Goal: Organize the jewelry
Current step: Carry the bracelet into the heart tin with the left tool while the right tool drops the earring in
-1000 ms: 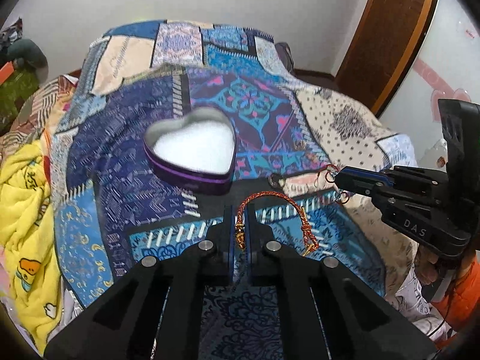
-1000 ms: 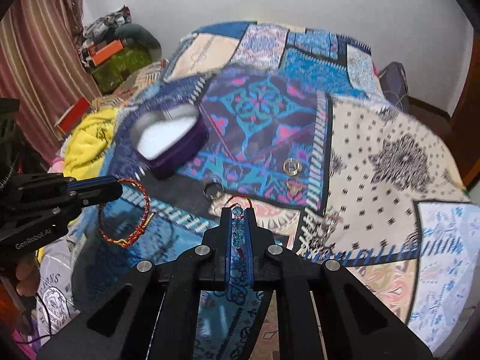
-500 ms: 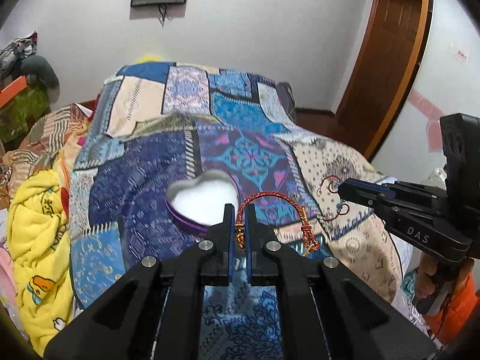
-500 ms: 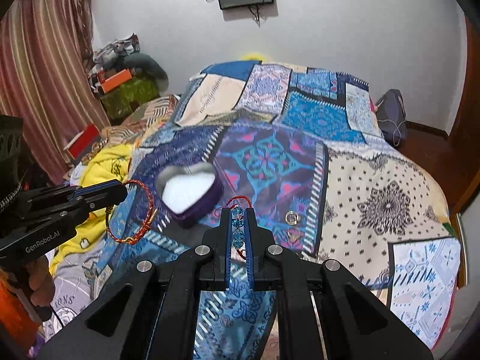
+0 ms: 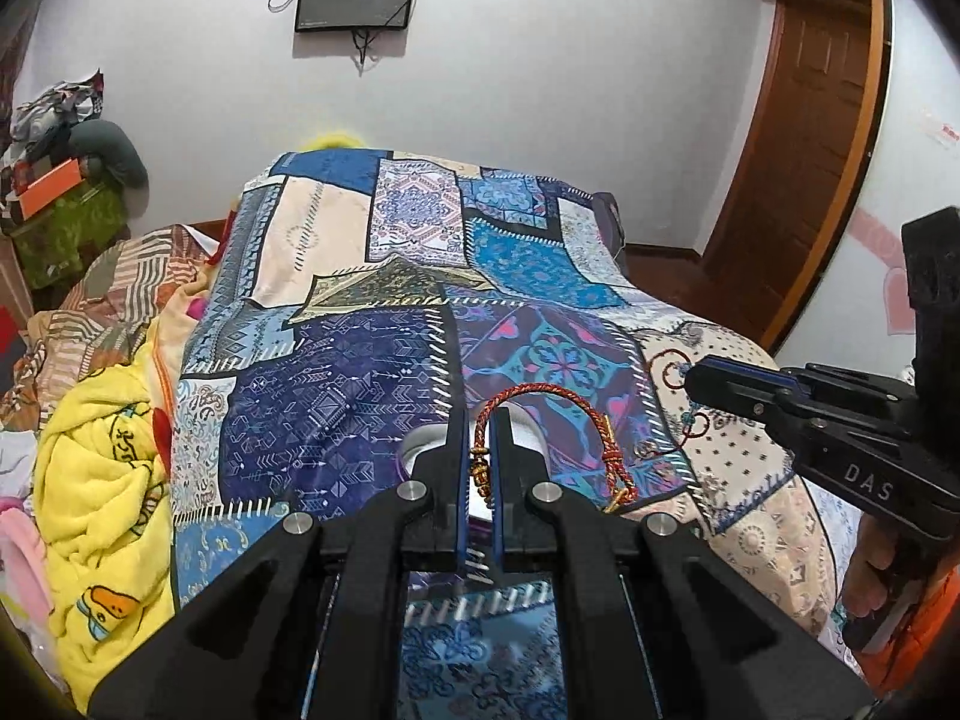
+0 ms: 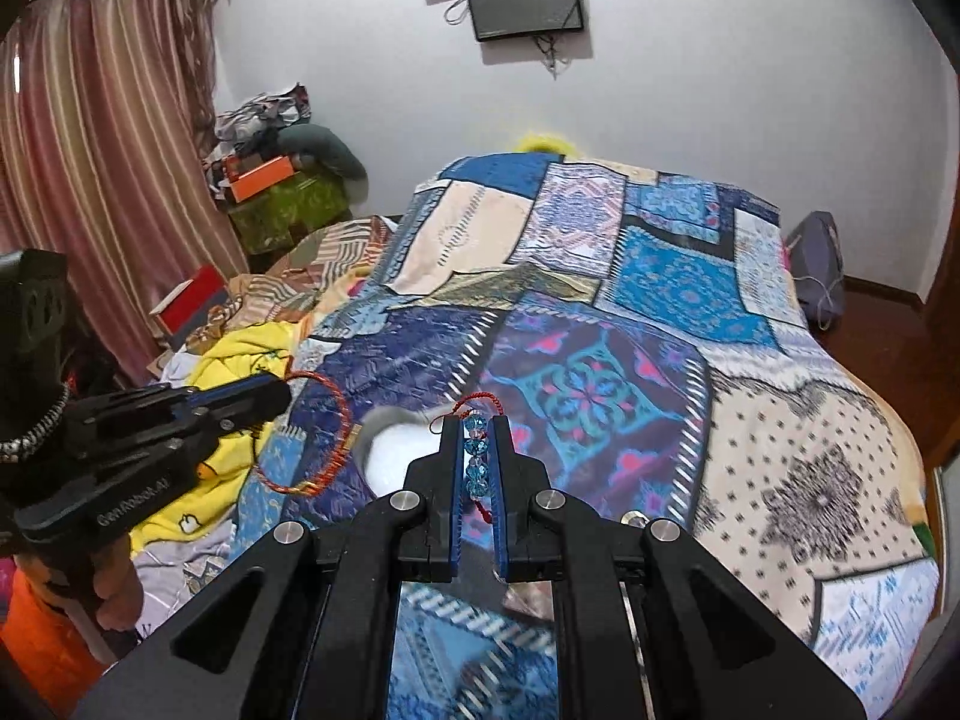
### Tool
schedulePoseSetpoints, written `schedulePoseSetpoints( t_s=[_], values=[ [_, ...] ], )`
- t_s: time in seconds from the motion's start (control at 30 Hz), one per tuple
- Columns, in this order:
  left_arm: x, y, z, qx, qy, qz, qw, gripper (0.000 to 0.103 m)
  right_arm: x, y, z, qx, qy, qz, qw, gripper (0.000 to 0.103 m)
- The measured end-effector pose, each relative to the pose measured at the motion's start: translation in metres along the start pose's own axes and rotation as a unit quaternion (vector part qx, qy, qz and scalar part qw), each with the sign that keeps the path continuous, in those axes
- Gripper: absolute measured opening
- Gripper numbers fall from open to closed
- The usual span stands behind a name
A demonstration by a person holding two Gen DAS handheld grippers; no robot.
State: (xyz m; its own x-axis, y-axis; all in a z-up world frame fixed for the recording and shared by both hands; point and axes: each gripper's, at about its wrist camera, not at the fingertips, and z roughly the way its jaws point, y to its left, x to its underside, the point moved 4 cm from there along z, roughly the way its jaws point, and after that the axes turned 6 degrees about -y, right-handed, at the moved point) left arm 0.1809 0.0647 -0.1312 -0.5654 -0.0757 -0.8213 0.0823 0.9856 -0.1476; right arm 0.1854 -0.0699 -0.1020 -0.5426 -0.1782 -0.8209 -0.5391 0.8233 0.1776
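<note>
The heart-shaped tin [image 5: 528, 438] sits mostly behind the left hand-held gripper [image 5: 478, 468]; in the right wrist view it [image 6: 390, 450] is blurred and half covered (only a pale interior shows). A small ring [image 6: 633, 518] on the bed peeks past the right hand-held gripper [image 6: 478, 462], too small to make out.
</note>
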Motion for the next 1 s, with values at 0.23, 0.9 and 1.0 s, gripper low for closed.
schedulePoseSetpoints(
  t_s=[0.23, 0.9, 1.0],
  values=[
    [0.006, 0.013, 0.029, -0.006, 0.023, -0.004, 0.9997, 0.004, -0.005, 0.014, 0.026, -0.026, 0.01, -0.013, 1.0, 0.007],
    [0.028, 0.027, 0.096, 0.008, 0.086, -0.009, 0.9962, 0.004, 0.02, 0.017, 0.102, -0.079, 0.105, 0.003, 0.991, 0.007],
    [0.029, 0.028, 0.097, 0.005, 0.088, -0.007, 0.9961, 0.004, 0.022, 0.017, 0.109, -0.079, 0.115, -0.001, 0.99, 0.007]
  ],
)
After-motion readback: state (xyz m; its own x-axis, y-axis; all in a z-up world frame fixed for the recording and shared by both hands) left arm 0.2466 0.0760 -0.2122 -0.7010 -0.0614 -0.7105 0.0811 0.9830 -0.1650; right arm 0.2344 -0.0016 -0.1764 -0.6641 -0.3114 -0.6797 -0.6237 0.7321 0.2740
